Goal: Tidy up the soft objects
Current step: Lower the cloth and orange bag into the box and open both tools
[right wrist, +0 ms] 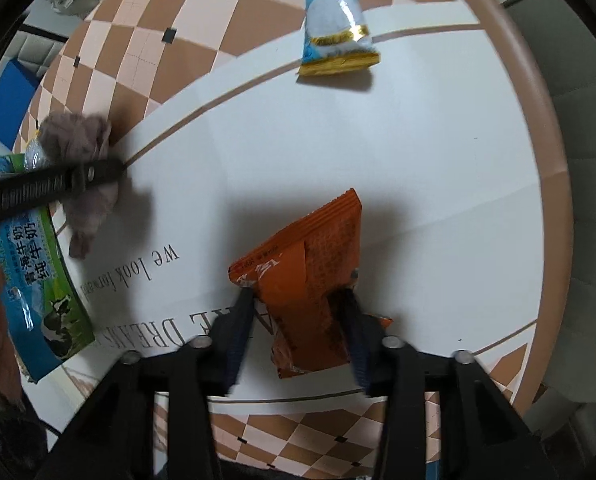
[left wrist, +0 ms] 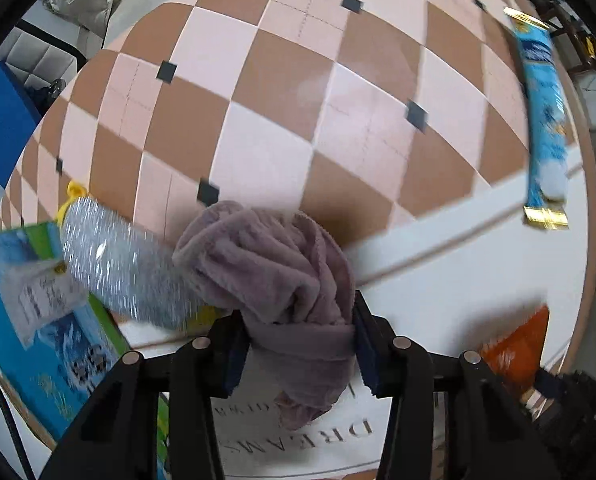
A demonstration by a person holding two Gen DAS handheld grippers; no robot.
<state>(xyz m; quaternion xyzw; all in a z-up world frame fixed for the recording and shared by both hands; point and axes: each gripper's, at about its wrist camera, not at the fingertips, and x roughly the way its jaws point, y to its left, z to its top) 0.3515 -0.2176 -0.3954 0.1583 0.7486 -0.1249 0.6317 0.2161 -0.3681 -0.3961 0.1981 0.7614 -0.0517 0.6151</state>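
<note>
Left gripper point(left wrist: 300, 344): clamped on the mauve plush cloth point(left wrist: 273, 268), which bulges out toward 12 o'clock past the fingers.
Right gripper point(right wrist: 300, 312): pinching the orange packet point(right wrist: 318, 276), which is raised at a tilt toward 12 o'clock.
Table point(right wrist: 438, 184): round, white with a brown rim and printed lettering, over a checkered floor point(left wrist: 298, 80).
Milk carton point(right wrist: 37, 280): blue-green, at 9 o'clock in the right wrist view.
Silver mesh scrubber point(left wrist: 117, 264): touching the cloth at 9 o'clock of it.
Blue wrapper point(right wrist: 334, 20): gold-edged, at 12 o'clock, well apart from the packet.
</note>
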